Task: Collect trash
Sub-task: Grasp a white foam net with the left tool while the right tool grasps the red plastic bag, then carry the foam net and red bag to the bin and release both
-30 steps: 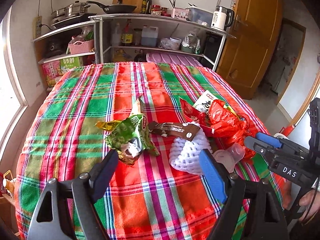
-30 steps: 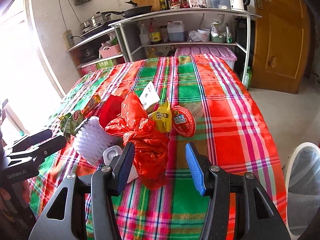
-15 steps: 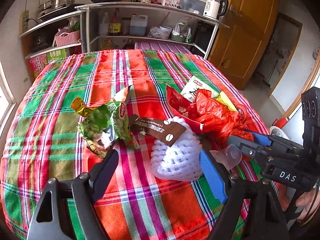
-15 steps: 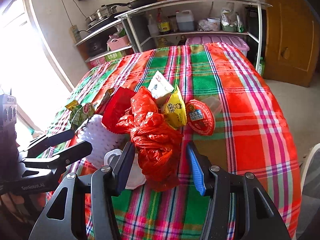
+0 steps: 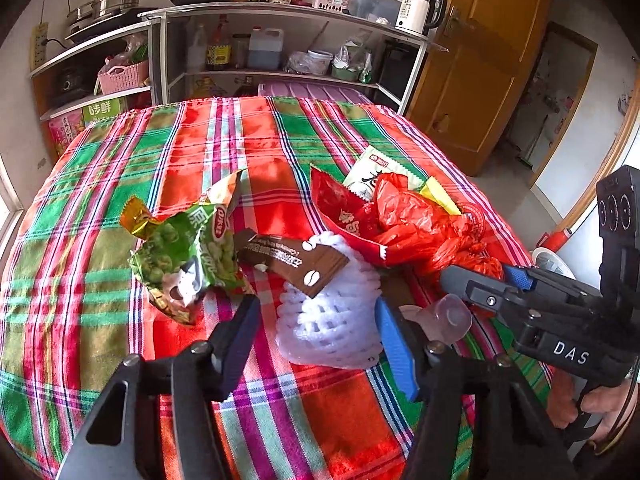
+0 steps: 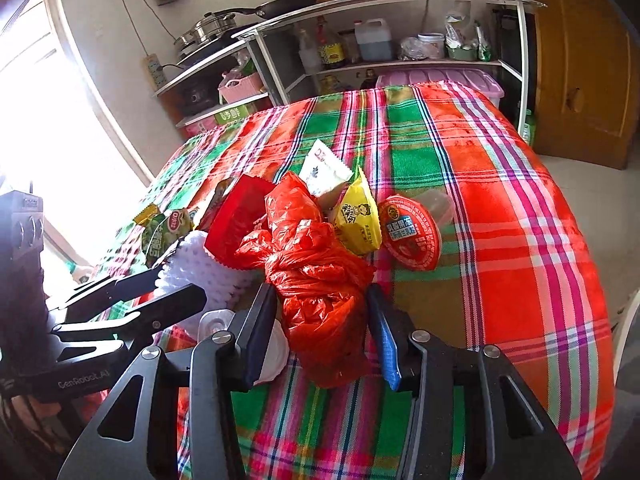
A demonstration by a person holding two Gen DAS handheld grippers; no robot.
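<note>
Two grippers hang low over the plaid-covered worktop [image 5: 180, 152], both with jaws spread. The left gripper [image 5: 320, 332] straddles a white foam fruit net [image 5: 328, 320], neither pad visibly touching it; a brown coffee sachet [image 5: 296, 260] lies across the net's top, and a torn green pea packet [image 5: 188, 252] sits just to its left. The right gripper [image 6: 320, 328] brackets a crumpled red plastic bag [image 6: 320, 276], gripping nothing. Behind the bag lie a yellow snack packet [image 6: 358, 220], a round red-lidded cup [image 6: 412, 236], a white wrapper [image 6: 324, 172] and a red packet [image 6: 236, 216]. A clear plastic cup [image 5: 448, 316] lies between the two grippers.
</note>
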